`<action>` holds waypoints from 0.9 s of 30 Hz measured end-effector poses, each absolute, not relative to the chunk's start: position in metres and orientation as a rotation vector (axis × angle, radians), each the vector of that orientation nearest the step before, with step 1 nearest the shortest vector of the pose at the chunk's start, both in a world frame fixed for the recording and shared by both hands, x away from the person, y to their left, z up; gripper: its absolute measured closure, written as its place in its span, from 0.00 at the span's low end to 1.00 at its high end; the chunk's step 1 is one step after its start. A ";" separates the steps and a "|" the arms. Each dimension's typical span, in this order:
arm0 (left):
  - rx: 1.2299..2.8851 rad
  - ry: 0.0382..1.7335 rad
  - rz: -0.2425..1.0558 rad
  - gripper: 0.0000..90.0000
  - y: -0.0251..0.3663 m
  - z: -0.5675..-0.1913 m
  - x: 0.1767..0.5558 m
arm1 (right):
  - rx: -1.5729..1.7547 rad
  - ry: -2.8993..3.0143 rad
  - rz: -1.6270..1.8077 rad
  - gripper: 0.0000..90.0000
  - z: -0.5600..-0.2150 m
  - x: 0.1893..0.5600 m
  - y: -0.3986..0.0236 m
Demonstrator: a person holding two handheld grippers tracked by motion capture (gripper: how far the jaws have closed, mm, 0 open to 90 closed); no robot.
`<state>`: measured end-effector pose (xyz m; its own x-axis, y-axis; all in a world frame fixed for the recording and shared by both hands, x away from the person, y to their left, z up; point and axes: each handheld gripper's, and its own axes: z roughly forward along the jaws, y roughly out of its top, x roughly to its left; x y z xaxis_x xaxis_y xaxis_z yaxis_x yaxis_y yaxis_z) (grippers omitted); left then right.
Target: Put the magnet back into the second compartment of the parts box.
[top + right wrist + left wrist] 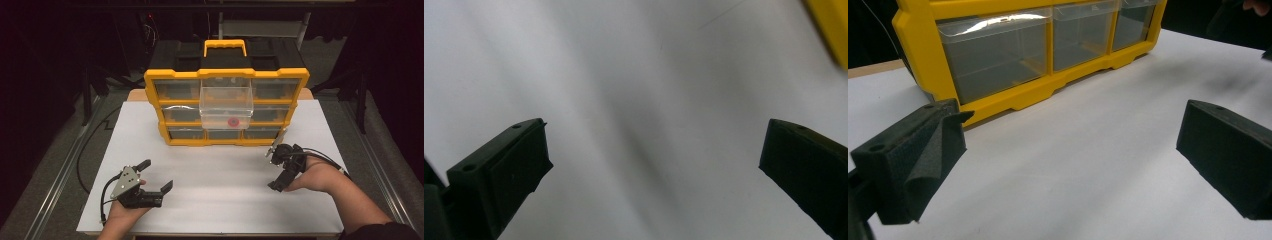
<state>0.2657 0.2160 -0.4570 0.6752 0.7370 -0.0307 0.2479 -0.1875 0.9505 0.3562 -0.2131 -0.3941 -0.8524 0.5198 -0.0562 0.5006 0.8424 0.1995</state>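
Drawer [226, 106], the clear one pulled out from the middle of the yellow organizer [170, 75] at the far side of the white counter [215, 200], holds a small red piece [233, 121] near its front. My guess is the step is shutting it: press square on the front face and push straight back so it doesn't jam. Left gripper [156, 176] rests near left with its jaws spread and empty, and right gripper [278, 170], near right, is likewise spread wide with nothing between. Nothing lies between either gripper and the organizer; neighbouring drawers [993, 55] sit closed.
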 end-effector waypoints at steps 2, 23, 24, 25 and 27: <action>1.749 0.795 0.535 0.01 0.216 -0.457 0.266 | 0.813 2.912 0.260 0.00 -0.405 0.356 -0.213; 1.772 0.795 0.529 0.01 0.213 -0.458 0.267 | 1.027 2.564 0.910 0.00 -0.450 0.340 -0.234; 1.772 0.792 0.527 0.01 0.213 -0.458 0.267 | 1.033 2.537 0.950 0.00 -0.451 0.339 -0.236; 1.772 0.790 0.525 0.01 0.214 -0.458 0.268 | 1.041 2.508 0.988 0.00 -0.452 0.337 -0.238; 1.772 0.793 0.524 0.01 0.215 -0.458 0.268 | 1.050 2.460 1.065 0.00 -0.452 0.331 -0.240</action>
